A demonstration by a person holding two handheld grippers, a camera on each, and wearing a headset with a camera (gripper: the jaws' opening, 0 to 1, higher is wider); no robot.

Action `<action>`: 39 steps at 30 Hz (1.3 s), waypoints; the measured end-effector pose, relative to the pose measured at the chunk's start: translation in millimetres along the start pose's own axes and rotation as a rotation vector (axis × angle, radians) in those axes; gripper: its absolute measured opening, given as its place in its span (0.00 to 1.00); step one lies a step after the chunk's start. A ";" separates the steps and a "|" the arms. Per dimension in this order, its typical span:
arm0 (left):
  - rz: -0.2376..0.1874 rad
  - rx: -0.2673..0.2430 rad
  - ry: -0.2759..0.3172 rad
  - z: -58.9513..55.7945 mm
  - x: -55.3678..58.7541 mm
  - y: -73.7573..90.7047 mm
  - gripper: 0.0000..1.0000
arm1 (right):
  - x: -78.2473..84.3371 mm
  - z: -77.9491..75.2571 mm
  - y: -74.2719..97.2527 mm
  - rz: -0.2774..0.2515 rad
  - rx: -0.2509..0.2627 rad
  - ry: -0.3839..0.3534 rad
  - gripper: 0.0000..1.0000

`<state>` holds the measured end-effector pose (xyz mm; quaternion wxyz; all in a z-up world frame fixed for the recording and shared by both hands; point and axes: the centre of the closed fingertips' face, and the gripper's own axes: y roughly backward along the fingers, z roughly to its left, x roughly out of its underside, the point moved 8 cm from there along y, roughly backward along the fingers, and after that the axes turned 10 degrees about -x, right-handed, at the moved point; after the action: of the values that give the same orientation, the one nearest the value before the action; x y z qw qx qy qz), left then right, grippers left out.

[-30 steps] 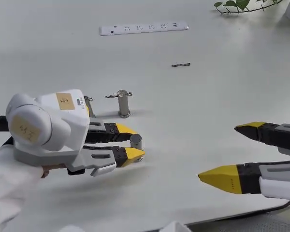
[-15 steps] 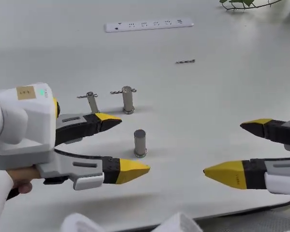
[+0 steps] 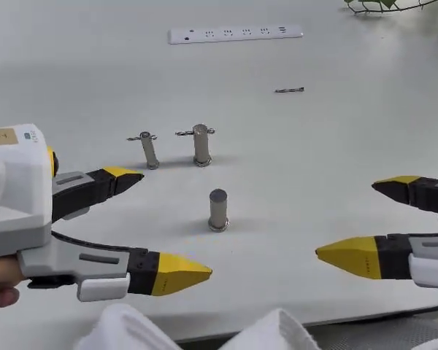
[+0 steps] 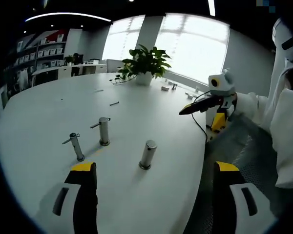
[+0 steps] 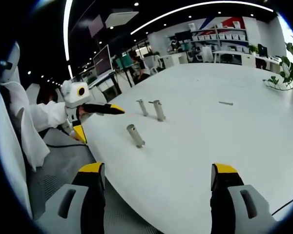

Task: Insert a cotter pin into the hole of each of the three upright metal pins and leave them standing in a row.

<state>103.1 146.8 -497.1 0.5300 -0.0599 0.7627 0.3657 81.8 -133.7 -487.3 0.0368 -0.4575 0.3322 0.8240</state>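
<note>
1. Both tools are empty, with their jaws spread wide. The left gripper (image 3: 168, 222) hangs just left of the bare pin (image 3: 218, 210). The right gripper (image 3: 348, 219) hangs well off to the right of that pin.
2. The bare pin stands upright on the table (image 3: 336, 146) with nothing through its head. Behind it and slightly to its left stand two finished pins, the left pin (image 3: 149, 149) and the middle pin (image 3: 201, 144). Each has a cotter pin through it.
3. The last loose cotter pin (image 3: 290, 90) lies flat, far behind the bare pin and to its right.
4. The step in hand looks like fetching that cotter pin, and the right gripper is on its side. The pin is thin and lies flat, so the jaws should come down close to the table. Pinching near one end leaves the other end free to thread.
5. The left gripper could then hold the bare pin low on its shaft, keeping the hole clear. I cannot tell which way the hole faces.
6. The bare pin stands forward of the other two, so it probably needs moving into their line.
7. A power strip (image 3: 236, 33) lies far behind the bare pin, and plant leaves (image 3: 383, 6) show beyond it to the right. Nothing blocks the reach.
</note>
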 end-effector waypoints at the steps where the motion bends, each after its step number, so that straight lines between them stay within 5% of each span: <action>1: 0.002 0.000 0.003 -0.6 0.6 0.5 0.99 | -0.2 -0.3 0.1 0.002 0.000 0.001 0.88; 12: -0.005 -0.042 0.037 -1.3 7.6 4.7 0.99 | -6.5 -6.9 7.4 0.025 0.005 0.023 0.88; 15: 0.000 -0.051 0.039 0.0 9.1 5.2 0.99 | -13.2 -15.1 13.2 0.037 0.041 0.079 0.86; 30: -0.045 -0.066 0.088 -1.1 7.7 10.6 0.99 | -74.9 -68.1 36.1 0.214 0.099 0.248 0.86; 35: -0.058 -0.065 0.119 -0.2 8.2 11.6 0.99 | -96.4 -78.9 32.5 0.204 0.054 0.261 0.81; 39: -0.064 -0.060 0.124 -0.6 7.1 12.4 0.99 | -111.9 -89.2 25.4 0.251 0.045 0.318 0.81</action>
<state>93.7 157.5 -496.9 0.4913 -0.1224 0.7804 0.3668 202.3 -178.1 -419.3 -0.1088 -0.5359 0.4065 0.7320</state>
